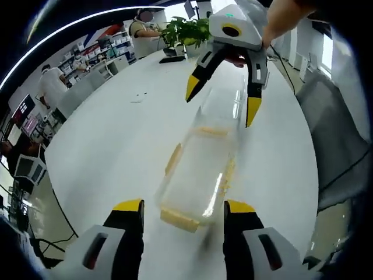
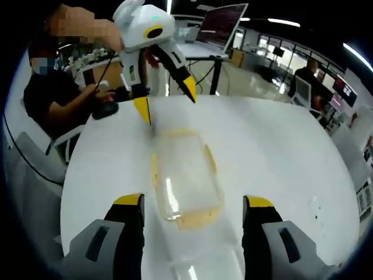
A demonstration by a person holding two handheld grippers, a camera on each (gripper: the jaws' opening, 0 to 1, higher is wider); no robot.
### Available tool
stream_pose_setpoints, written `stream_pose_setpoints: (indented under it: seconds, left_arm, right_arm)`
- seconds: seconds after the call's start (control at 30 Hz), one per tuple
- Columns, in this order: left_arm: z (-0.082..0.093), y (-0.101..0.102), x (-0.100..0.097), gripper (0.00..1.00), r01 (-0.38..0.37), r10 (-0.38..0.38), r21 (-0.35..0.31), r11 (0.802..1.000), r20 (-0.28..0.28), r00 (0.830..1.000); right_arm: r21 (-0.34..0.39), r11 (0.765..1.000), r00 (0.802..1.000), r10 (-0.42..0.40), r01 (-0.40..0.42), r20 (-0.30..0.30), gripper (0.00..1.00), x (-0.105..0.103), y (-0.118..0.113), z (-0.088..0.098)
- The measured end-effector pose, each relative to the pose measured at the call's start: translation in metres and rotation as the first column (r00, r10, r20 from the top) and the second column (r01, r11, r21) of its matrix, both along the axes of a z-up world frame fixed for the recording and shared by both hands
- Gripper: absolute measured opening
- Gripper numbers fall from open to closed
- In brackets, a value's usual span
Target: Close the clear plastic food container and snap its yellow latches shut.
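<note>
A clear plastic container with yellow latches along its sides and ends lies on the white table, lengthwise between the two grippers. In the left gripper view my left gripper is open, its jaws either side of the near end. My right gripper hovers open over the far end, where a second clear piece, seemingly the lid, continues from the box. In the right gripper view the container sits just ahead of my open right gripper. My left gripper hangs open beyond it.
The table is round and white. A potted plant and a dark flat item stand at one end. A seated person, a black object with a cable and a laptop are at the other. A grey chair is beside the table.
</note>
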State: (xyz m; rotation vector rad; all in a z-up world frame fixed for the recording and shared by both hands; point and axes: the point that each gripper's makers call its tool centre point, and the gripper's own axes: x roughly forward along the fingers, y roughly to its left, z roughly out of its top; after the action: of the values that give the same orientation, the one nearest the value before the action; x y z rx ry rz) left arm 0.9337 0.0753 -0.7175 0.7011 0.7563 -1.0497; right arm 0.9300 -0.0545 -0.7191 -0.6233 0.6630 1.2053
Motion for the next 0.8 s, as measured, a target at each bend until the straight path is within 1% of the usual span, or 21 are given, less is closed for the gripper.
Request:
stream_pose_setpoints:
  seconds: [0.07,0.27,0.3,0.37,0.43,0.53,0.6,0.67,0.8]
  left_arm:
    - [-0.004,0.002,-0.002,0.51,0.035,-0.035,0.014,0.999,-0.014,0.999]
    - [-0.011,0.003,-0.003,0.50,0.109,-0.108,0.035,0.993,-0.031,0.994]
    - [-0.012,0.002,-0.003,0.50,0.118,-0.117,0.040,0.992,-0.034,0.993]
    - [-0.015,0.002,-0.002,0.50,0.144,-0.142,0.054,0.988,-0.041,0.989]
    - [-0.018,0.001,-0.001,0.50,0.155,-0.153,0.060,0.986,-0.047,0.987]
    - [-0.024,0.002,0.002,0.50,0.170,-0.166,0.070,0.983,-0.055,0.985]
    - [-0.029,0.005,0.003,0.50,0.175,-0.169,0.076,0.982,-0.071,0.983]
    - [-0.034,0.006,0.003,0.51,0.168,-0.162,0.062,0.984,-0.098,0.982]
    - [-0.043,0.011,0.006,0.50,0.183,-0.174,0.086,0.979,-0.099,0.980]
  right_arm:
    - [-0.008,1.000,1.000,0.013,-0.013,-0.006,0.65,0.000,0.000,-0.002]
    - [-0.033,0.998,0.998,0.051,-0.052,-0.036,0.65,-0.004,0.001,-0.012]
    - [-0.039,0.997,0.997,0.067,-0.069,-0.050,0.64,-0.007,0.001,-0.014]
    - [-0.048,0.995,0.994,0.088,-0.091,-0.058,0.61,-0.011,0.001,-0.017]
    - [-0.063,0.993,0.993,0.101,-0.104,-0.054,0.60,-0.013,0.000,-0.021]
    - [-0.066,0.992,0.992,0.107,-0.111,-0.061,0.61,-0.013,0.000,-0.023]
    - [-0.072,0.991,0.992,0.110,-0.115,-0.065,0.61,-0.013,-0.001,-0.026]
    - [-0.078,0.990,0.991,0.112,-0.117,-0.071,0.62,-0.013,-0.001,-0.028]
    - [-0.092,0.988,0.990,0.118,-0.126,-0.083,0.63,-0.009,-0.001,-0.033]
